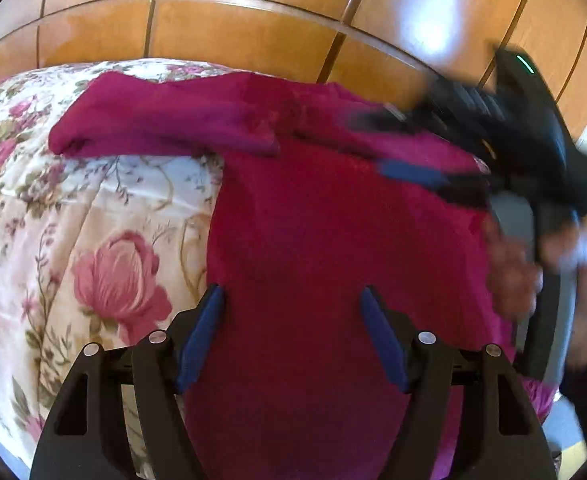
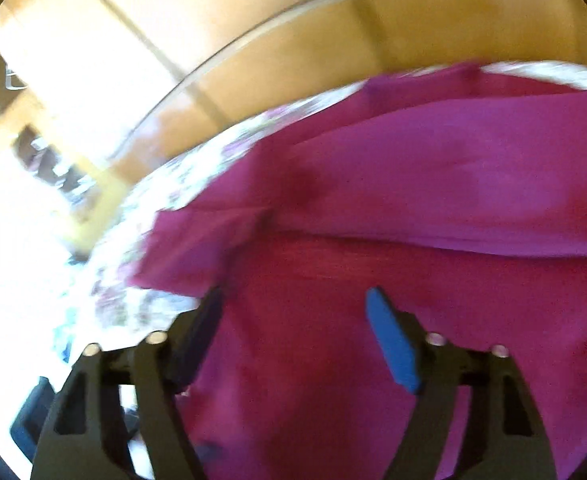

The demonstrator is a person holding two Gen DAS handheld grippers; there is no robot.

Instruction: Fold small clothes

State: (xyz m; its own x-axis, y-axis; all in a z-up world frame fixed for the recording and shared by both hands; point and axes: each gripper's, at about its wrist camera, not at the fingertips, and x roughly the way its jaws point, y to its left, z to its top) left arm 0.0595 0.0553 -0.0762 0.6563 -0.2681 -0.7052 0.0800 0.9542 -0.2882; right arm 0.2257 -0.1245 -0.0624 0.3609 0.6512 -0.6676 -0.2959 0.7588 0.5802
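A: Fabric first. Where is the garment lying?

B: The magenta garment point(image 1: 333, 240) is lying spread on the floral bedspread point(image 1: 93, 240), one sleeve point(image 1: 153, 124) reaching out sideways across the far part, with the wooden wardrobe point(image 1: 233, 36) standing behind.

A: And the tongs?

B: The left gripper point(image 1: 292, 294) is hovering with its blue pads point(image 1: 201, 336) spread apart over the body of the cloth, gripping nothing. The right gripper point(image 2: 295, 296) is gaping too, blurred, near the far right shoulder; its own view is showing a folded ridge point(image 2: 433, 236) just ahead of it.

A: How would you be doing this step well?

B: I'd judge it's best pinching a seam or hem edge rather than mid-panel, taking one layer only, and bringing both sides over evenly.

A: Material?

B: It's looking soft, thin and matte, draping limply, so it's likely bunching if dragged. The bedspread is looking quilted and yielding.
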